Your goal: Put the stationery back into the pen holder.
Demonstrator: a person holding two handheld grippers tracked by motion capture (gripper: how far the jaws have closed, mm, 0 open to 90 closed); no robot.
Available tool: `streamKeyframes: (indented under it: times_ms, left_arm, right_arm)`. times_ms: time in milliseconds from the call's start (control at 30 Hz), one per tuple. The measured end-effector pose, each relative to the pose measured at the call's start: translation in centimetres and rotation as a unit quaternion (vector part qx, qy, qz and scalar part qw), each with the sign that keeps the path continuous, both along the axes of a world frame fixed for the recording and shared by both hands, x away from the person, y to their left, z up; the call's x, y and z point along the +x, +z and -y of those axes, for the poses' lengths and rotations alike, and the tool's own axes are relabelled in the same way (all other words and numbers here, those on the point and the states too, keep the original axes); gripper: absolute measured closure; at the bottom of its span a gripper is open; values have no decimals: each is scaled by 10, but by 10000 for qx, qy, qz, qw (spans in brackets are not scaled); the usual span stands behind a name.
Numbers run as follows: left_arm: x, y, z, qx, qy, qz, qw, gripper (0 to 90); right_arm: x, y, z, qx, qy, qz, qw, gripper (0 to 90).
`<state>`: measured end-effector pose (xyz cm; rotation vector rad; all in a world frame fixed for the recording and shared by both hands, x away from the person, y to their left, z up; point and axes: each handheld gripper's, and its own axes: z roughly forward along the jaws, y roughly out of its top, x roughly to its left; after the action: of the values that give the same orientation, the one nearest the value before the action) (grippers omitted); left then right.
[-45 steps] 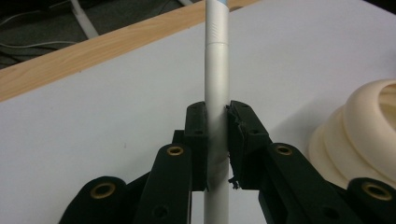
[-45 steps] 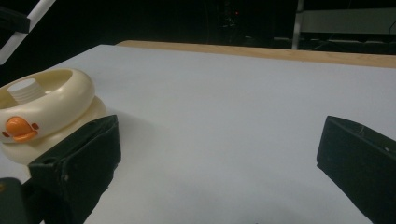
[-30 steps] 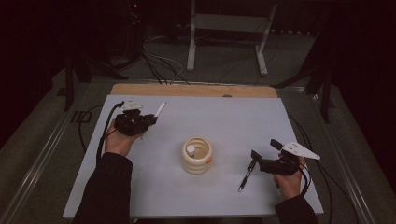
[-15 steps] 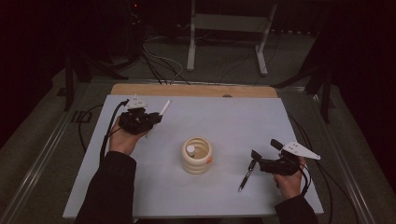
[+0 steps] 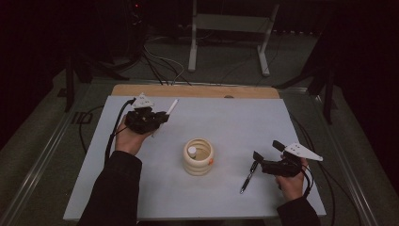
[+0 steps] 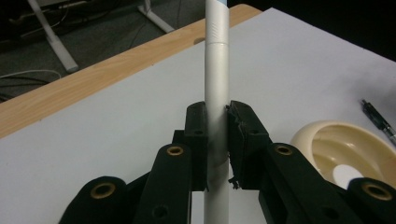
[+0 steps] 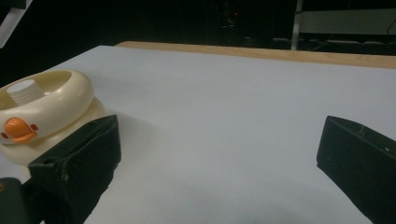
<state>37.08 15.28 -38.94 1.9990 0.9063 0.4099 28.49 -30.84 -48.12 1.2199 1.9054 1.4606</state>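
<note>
Left tongs [image 6: 217, 135] clench a smooth white pen [image 6: 217, 70]; right tongs [image 7: 219, 158] gape released near the ribbed cream holder [image 5: 198, 157] on the worktop [image 5: 235, 122].

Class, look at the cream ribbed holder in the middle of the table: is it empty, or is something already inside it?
Not empty. The cream holder stands upright with one white pen inside; its round end shows within the rim in the high view.
</note>
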Motion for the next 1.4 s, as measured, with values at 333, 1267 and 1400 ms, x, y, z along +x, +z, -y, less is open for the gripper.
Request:
streamKeyframes:
  times_ms: [333, 1267, 1400]
  left_arm:
    - [1, 4, 9, -141, -111, 43, 9998, 792]
    - [4, 8, 33, -443, -437, 97, 9980, 792]
    - [3, 8, 38, -477, -486, 103, 9976, 792]
  right_arm:
    - [0, 0, 0, 6, -4, 6, 10000, 0]
    - [1, 0, 0, 4, -15, -9, 10000, 0]
    - [1, 0, 0, 3, -18, -7, 10000, 0]
